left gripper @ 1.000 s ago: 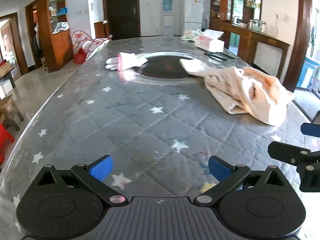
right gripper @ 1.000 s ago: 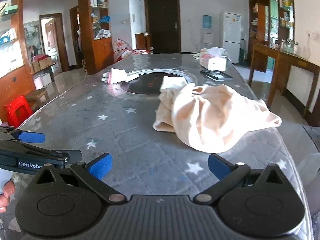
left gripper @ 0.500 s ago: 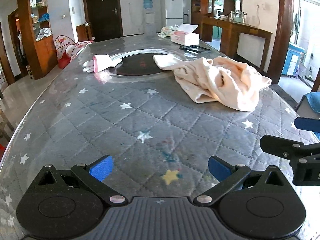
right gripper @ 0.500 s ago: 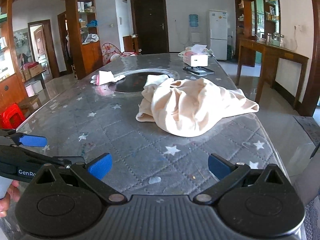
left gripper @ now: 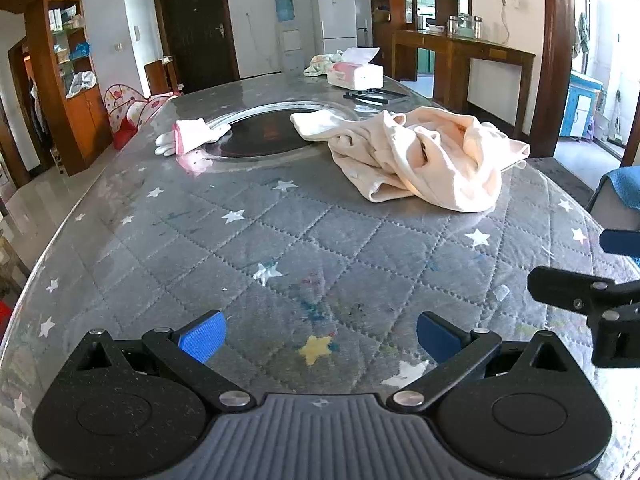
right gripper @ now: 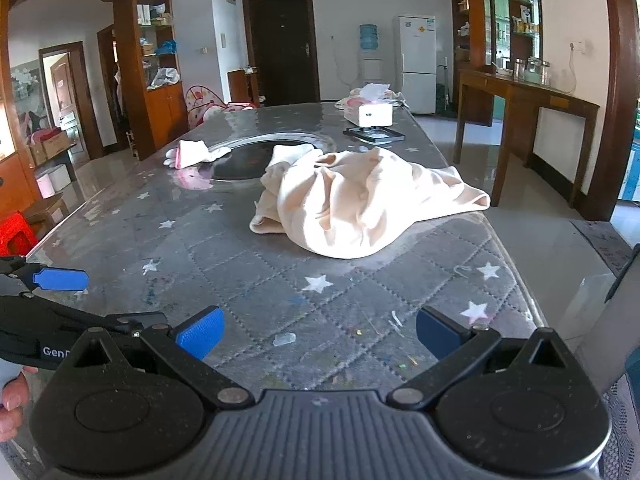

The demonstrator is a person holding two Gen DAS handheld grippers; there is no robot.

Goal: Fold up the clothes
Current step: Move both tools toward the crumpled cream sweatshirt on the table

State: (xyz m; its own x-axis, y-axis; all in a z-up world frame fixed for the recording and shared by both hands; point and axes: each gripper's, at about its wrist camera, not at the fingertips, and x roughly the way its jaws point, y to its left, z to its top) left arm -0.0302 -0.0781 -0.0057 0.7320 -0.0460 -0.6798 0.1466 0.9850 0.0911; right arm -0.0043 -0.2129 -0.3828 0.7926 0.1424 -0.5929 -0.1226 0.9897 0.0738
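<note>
A home: fridge (right gripper: 418, 62), water dispenser (right gripper: 369, 56), wooden shelves (right gripper: 158, 68).

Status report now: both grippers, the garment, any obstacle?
Left gripper open, empty. Right gripper open, empty. Cream garment crumpled on table, untouched. Path clear.

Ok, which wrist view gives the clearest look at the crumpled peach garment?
The right wrist view: the peach garment lies nearly centred ahead, its whole heap visible. The left wrist view shows the peach garment whole too, but off to the right.
</note>
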